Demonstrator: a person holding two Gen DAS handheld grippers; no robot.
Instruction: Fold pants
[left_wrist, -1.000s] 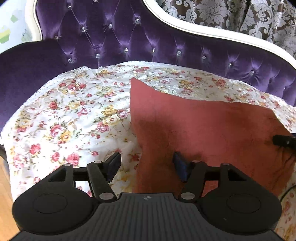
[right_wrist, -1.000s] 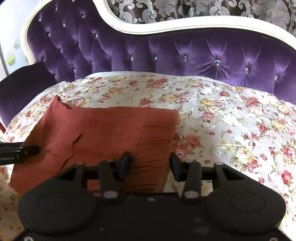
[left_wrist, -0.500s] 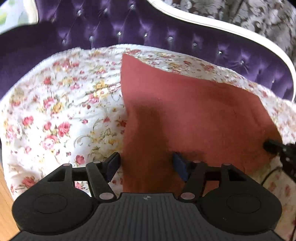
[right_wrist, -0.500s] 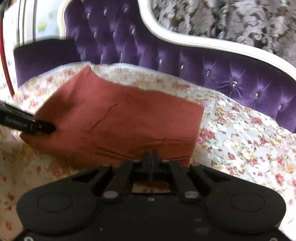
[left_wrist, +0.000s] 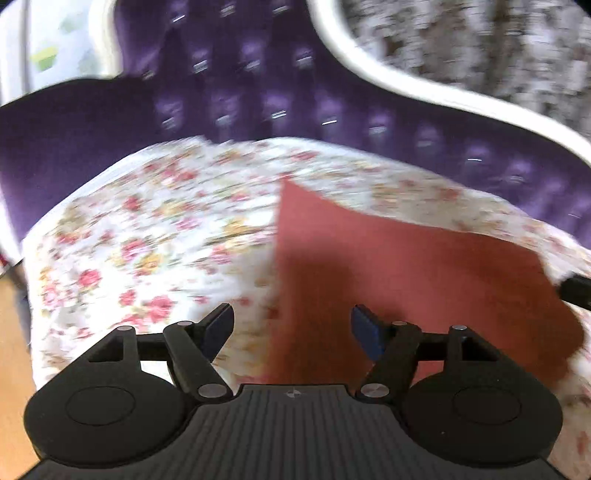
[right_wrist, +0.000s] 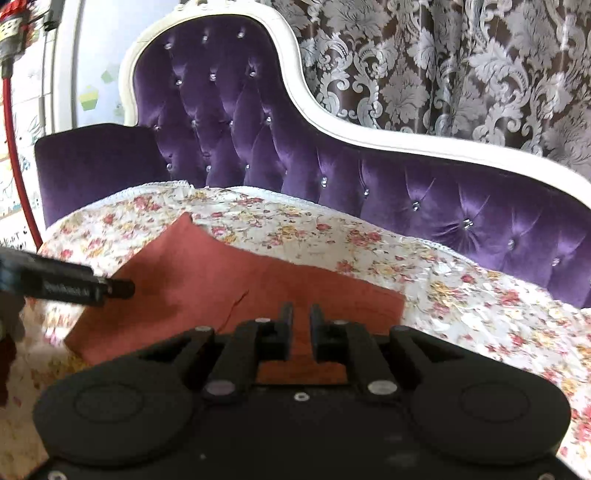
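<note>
Pants (right_wrist: 236, 291) folded, seemingly flat rust-red rectangle.

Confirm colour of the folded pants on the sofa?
Rust red pants, plain with no pattern; sharpest in the right wrist view.

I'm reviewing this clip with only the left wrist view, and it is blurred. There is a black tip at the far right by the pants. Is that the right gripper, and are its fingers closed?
Observer: Yes, that is it. In the right wrist view the right gripper has its fingers narrowly apart, and the pants show through the gap.
Operator: Do the pants lie flat?
Observer: Mostly. A crease runs across the top layer close to that gripper.
Operator: Where does their far side end?
Observer: The right edge lies on the floral cover, apart from the sofa back.
</note>
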